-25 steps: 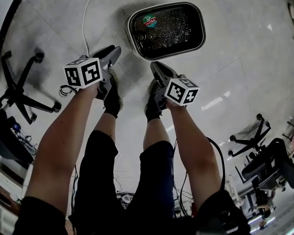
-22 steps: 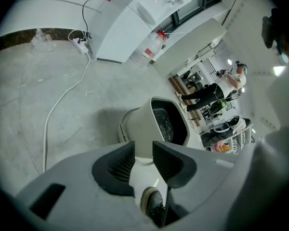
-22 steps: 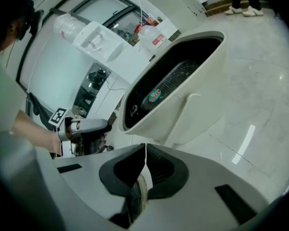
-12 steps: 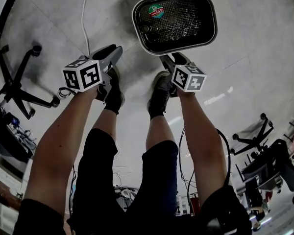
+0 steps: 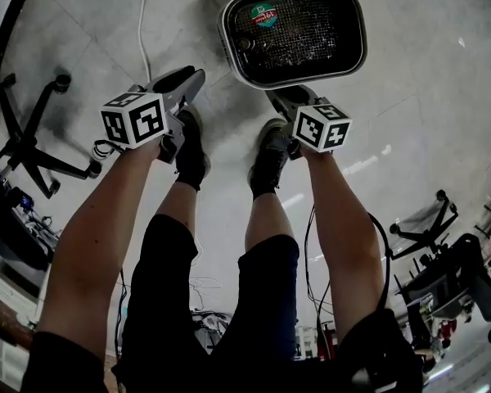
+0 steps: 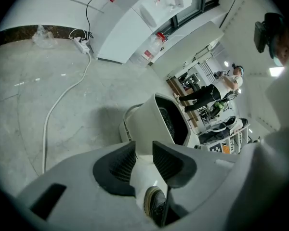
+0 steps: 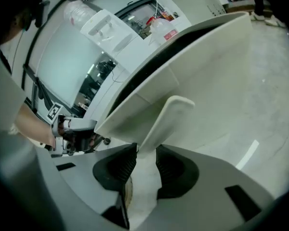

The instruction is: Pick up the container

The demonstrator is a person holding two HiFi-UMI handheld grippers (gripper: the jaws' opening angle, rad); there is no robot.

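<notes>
A pale, glossy floor point(image 5: 409, 137) fills the head view, with an office chair point(image 5: 37, 150) at the left edge and the person's bare legs point(image 5: 262, 219) reaching down to it. The container point(image 5: 226, 35), a white rounded-rectangular tub with a dark mesh-like inside, sits at the top middle of that view, just ahead of the person's feet. Whether it rests flat on the floor cannot be told. In the right gripper view the container point(image 7: 183, 76) looks tilted, and a flat white handle point(image 7: 166, 117) runs down from its rim. The right hand-held gripper point(image 5: 280, 97) meets the near edge of the tub. Its jaws point(image 7: 145, 155) have just been closing, and the lower end of the handle stands between the ribbed pads, which press on it from both sides, so this hand-held gripper is grasping the container by its handle. The left hand-held gripper point(image 5: 190, 79) hovers near the tub's left side, apart from it. Its jaws point(image 6: 143, 150) stand partly apart and released, with the container's white wall point(image 6: 151, 124) just beyond them and only floor and a shoe showing through the gap. A white cable point(image 5: 143, 31) runs along the floor to the left of the tub. Two dark shoes point(image 5: 190, 158) stand side by side below the hand-held grippers.
</notes>
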